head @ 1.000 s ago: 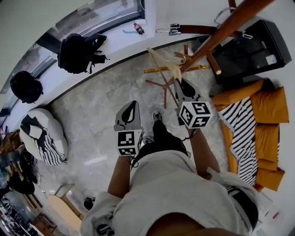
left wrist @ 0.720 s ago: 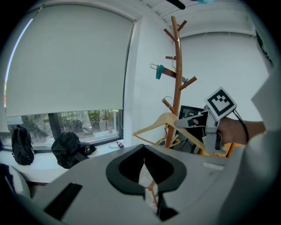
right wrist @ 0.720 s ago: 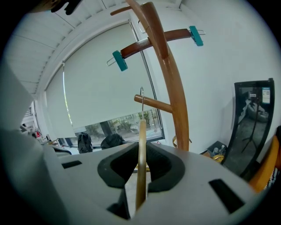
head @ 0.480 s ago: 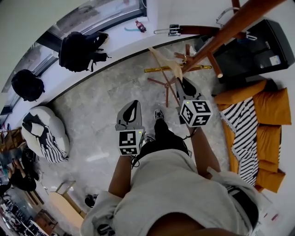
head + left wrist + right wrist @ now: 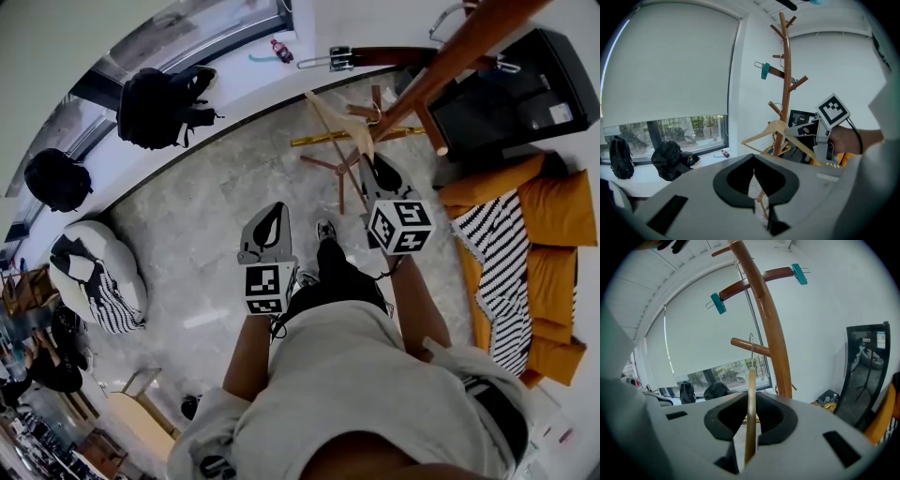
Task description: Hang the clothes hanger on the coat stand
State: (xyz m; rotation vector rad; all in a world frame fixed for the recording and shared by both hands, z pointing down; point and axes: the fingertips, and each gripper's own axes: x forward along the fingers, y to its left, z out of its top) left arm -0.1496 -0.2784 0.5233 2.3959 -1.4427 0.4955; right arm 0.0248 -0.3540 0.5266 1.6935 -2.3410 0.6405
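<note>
No readable print, only square black-and-white markers on the marker cube (image 5: 401, 225). I hold the right gripper (image 5: 750, 427) out at the coat stand (image 5: 771, 324), jaws clamped on the pale wooden hanger (image 5: 751, 394), its hook by a peg (image 5: 740, 343). The left gripper (image 5: 753, 174) is closed and empty. Bare floor (image 5: 206, 216) lies to the left.

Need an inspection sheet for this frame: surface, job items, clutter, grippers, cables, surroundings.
Surface: marbled floor.
Job's things: wooden hanger edge-on, its hook at a peg of the coat stand; cannot tell whether it is hung.
Clutter: black backpack on the sill; orange cushions.
Grippers: left gripper shut, empty; right gripper shut on the wooden hanger.
Cables: thin black lead behind the right gripper.
Surroundings: window blind; clip hanger on the stand.
</note>
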